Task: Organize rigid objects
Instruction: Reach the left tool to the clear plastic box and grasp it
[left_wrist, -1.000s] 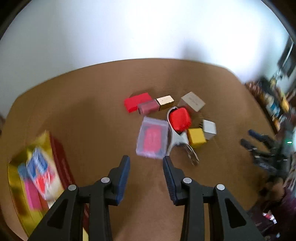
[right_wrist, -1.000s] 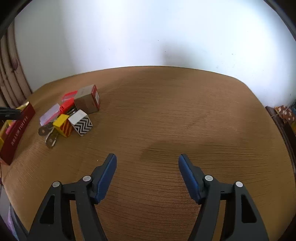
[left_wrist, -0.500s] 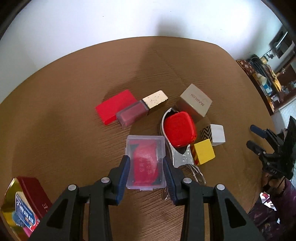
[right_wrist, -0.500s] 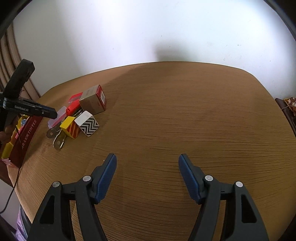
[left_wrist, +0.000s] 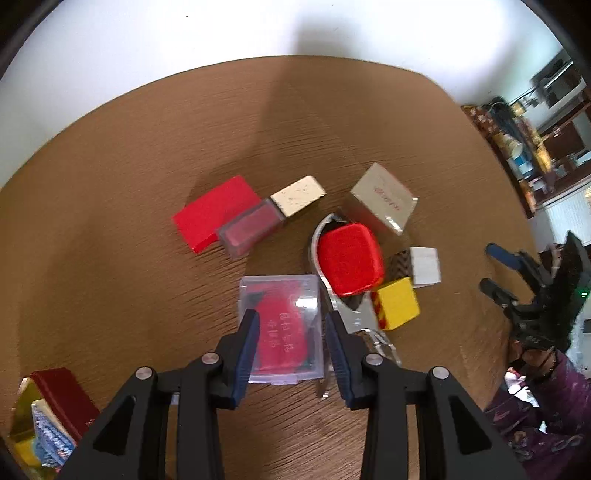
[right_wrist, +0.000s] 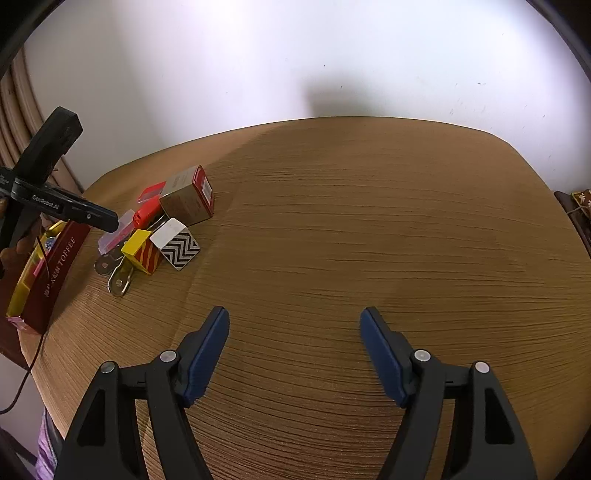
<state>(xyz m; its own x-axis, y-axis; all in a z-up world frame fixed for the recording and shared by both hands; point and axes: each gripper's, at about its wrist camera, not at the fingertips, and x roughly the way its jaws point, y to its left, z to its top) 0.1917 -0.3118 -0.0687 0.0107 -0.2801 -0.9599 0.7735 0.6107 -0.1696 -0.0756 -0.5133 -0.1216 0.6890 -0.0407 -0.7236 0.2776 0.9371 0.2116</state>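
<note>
A clear plastic case with a red insert (left_wrist: 282, 325) lies flat on the brown table. My left gripper (left_wrist: 291, 326) is open, its blue pads on either side of the case's near half, just above it. Around it lie a flat red box (left_wrist: 212, 212), a maroon case (left_wrist: 251, 227), a cream block (left_wrist: 298, 194), a red rounded case (left_wrist: 349, 258) on a metal tool (left_wrist: 354, 317), a yellow cube (left_wrist: 399, 308), a zigzag cube (left_wrist: 421, 264) and a tan carton (left_wrist: 384, 197). My right gripper (right_wrist: 293, 325) is open and empty over bare table, far from the pile (right_wrist: 162, 232).
A red toffee tin (right_wrist: 48, 273) with packets inside stands at the table's left edge; it also shows in the left wrist view (left_wrist: 55, 410). A white wall lies behind the table. Shelves and clutter (left_wrist: 535, 122) stand beyond the right edge.
My left gripper has moved forward and down from near the tin until its pads straddle the clear case. The right gripper has lifted slightly and stayed open.
</note>
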